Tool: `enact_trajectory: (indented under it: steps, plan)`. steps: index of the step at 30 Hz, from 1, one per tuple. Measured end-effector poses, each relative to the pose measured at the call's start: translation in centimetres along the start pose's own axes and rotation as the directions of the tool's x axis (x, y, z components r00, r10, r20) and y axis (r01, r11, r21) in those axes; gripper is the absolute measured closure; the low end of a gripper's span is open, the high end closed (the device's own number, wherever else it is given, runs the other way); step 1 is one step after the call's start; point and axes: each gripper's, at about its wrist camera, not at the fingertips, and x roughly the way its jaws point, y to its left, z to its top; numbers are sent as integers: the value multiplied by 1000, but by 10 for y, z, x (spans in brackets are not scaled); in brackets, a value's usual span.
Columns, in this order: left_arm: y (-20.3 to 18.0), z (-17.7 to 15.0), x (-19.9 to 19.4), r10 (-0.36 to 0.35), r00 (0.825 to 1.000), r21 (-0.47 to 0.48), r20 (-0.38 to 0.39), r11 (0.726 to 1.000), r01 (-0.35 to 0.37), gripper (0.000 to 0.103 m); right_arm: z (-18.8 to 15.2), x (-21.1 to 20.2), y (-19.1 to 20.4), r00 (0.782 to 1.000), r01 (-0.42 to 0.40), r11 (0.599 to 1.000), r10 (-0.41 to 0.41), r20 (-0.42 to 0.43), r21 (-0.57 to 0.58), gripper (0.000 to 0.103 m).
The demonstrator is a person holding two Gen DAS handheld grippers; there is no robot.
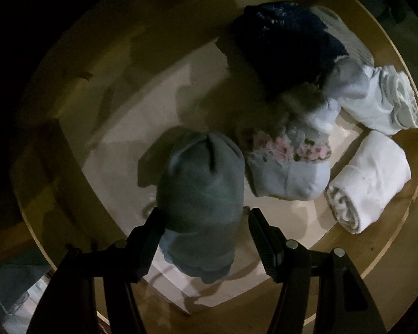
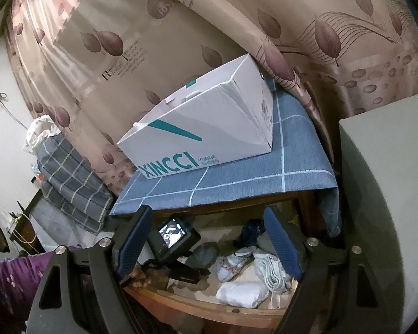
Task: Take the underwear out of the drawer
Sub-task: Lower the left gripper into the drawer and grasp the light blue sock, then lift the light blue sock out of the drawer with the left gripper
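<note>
The left wrist view looks straight down into the open wooden drawer [image 1: 69, 128]. A grey-blue rolled underwear [image 1: 200, 183] lies on the pale drawer floor, and my left gripper [image 1: 204, 215] straddles its near end. The left pad rests against the fabric and a narrow gap shows at the right pad. In the right wrist view the same roll [image 2: 206, 252] lies just past the left gripper's camera screen [image 2: 172, 231]. My right gripper [image 2: 206, 218] hangs open in front of the drawer with nothing between its fingers.
A light blue pair with floral lace [image 1: 288, 167], a dark navy piece [image 1: 281, 50] and two white rolls [image 1: 376, 100] [image 1: 367, 181] fill the drawer's right side. A white shoe box [image 2: 209, 128] sits on a blue checked cloth [image 2: 264, 178] above. A grey panel [image 2: 381, 172] stands at right.
</note>
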Motion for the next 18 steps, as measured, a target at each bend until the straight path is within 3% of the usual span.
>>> enact_trajectory:
  steps: [1,4,12,18]
  plan:
    - [1,2,0,12,1000,-2,11,1000,-12,60,0,0,0,1000,3,1000,-3,-1,-2,20]
    - [-1,-3,-5,55,998,13,32,998,-55,67,0,2,0,1000,7,1000,-7,-8,-3,18]
    - [-24,-20,-29,121,987,66,105,990,-128,68,0,6,-11,998,46,998,-45,-38,43,17]
    - [-36,-42,-72,158,961,51,226,983,-174,68,-4,18,-10,990,93,995,-90,-106,21,16]
